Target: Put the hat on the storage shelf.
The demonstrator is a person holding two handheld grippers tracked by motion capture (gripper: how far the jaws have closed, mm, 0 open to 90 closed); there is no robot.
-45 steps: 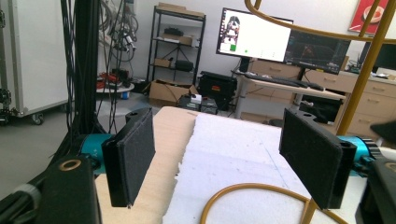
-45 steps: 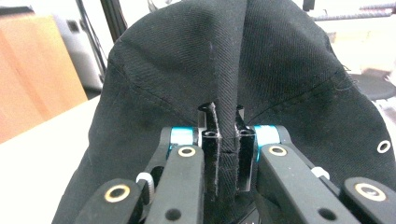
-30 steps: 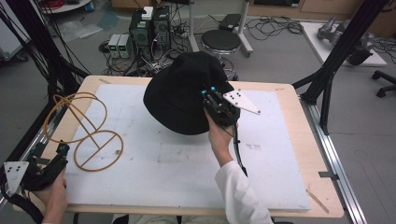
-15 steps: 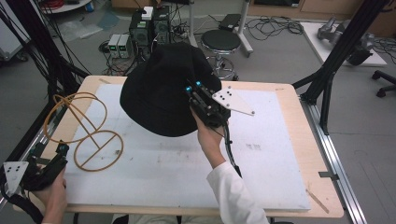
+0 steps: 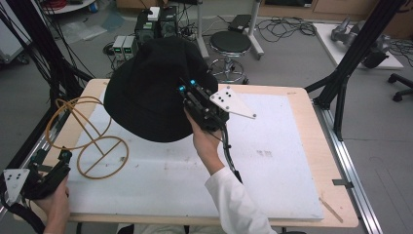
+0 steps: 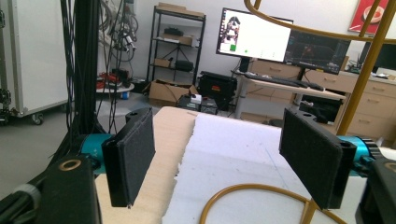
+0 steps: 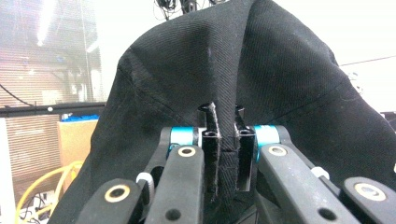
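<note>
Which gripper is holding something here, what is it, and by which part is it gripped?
The right gripper is shut on the black hat, pinching a fold of fabric at its brim edge. The left gripper is open and holds nothing.

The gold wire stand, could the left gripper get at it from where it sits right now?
Probably yes. The left gripper is open, with the gold wire stand just ahead of its jaws. The black hat hangs clear in the right gripper.

Right gripper [image 7: 227, 140] jaws pinched tight on a fold of black hat [image 7: 261, 70] fabric, cloth bunched between the pads. Hat drapes both sides, hanging above the jaws. Yellow wire stand [image 7: 42, 196] blurred at lower left.
</note>
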